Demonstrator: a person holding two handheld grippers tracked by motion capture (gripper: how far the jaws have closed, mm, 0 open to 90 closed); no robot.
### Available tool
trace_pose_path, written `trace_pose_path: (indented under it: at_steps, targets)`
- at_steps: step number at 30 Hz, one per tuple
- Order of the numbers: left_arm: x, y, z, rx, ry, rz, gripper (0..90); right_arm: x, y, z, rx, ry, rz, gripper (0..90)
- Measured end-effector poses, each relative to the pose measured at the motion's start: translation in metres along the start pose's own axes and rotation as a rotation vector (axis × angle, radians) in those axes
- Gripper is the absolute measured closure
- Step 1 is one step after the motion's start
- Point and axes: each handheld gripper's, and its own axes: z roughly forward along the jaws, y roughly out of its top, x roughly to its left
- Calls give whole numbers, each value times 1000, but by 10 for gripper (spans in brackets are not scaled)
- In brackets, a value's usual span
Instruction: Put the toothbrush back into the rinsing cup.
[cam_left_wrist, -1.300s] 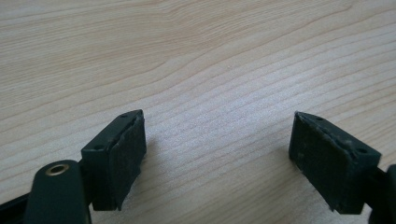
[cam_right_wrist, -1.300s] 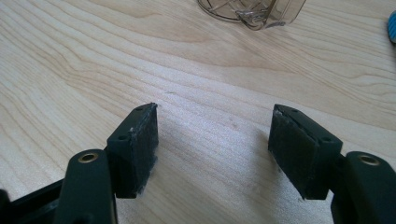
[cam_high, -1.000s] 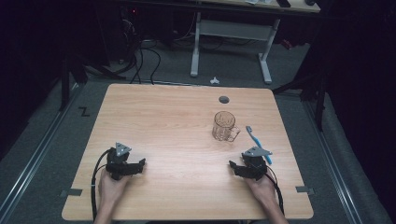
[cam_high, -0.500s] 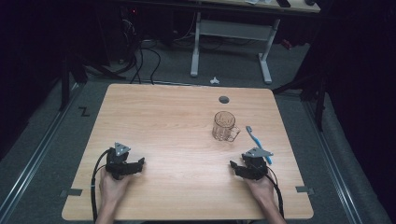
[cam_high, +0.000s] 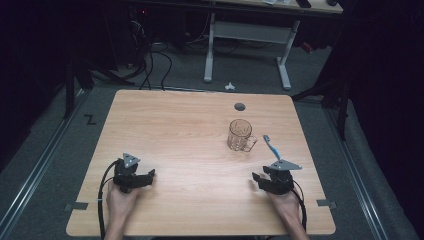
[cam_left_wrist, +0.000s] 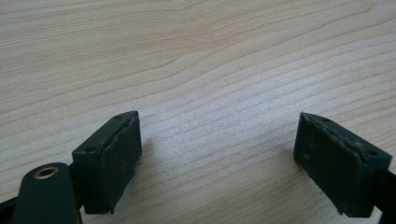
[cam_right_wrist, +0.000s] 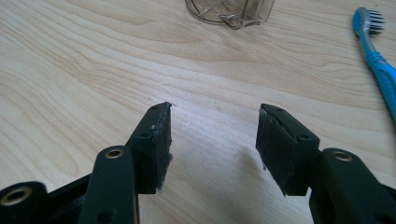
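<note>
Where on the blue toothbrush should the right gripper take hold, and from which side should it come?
Probably at the handle's middle of the blue toothbrush, from above: it lies flat beside the clear mug, brush head pointing away. The right gripper, jaws just closing on nothing, is nearest.

**What Things Were Made Of**

The table (cam_high: 190, 125) was light wood with wavy grain lines, smooth and matt, with a soft shine where light hit it. The cup (cam_high: 240, 134) was clear, brownish plastic or glass, and glossy. The toothbrush (cam_right_wrist: 379, 60) was shiny blue plastic with a ridged handle and pale bristles. The left gripper (cam_left_wrist: 219, 154) and right gripper (cam_right_wrist: 212, 144) were black, matt plastic, and their pads (cam_right_wrist: 161, 149) looked rough and worn, with a bit of fuzz at the edges. Small brass-coloured metal rings (cam_right_wrist: 114, 153) sat in the right gripper's arms. The floor (cam_high: 55, 150) looked like grey, rough carpet.
</note>
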Motion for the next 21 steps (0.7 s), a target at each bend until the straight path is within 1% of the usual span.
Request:
trace_pose_path:
  at_steps: [3,7,11,16,21]
  targets:
    - [0,0,0,0,0,-1,157,-2,-2,-6,2,-1,-2,464]
    - [0,0,0,0,0,0,157,-5,-5,-12,13,-34,5,501]
    - [0,0,0,0,-1,-1,159,-8,-6,-19,5,-50,17,544]
    - [0,0,0,0,-1,-1,159,-14,-9,-26,0,-58,34,563]
    - [0,0,0,-1,-1,-2,162,-21,-11,-32,2,-62,37,568]
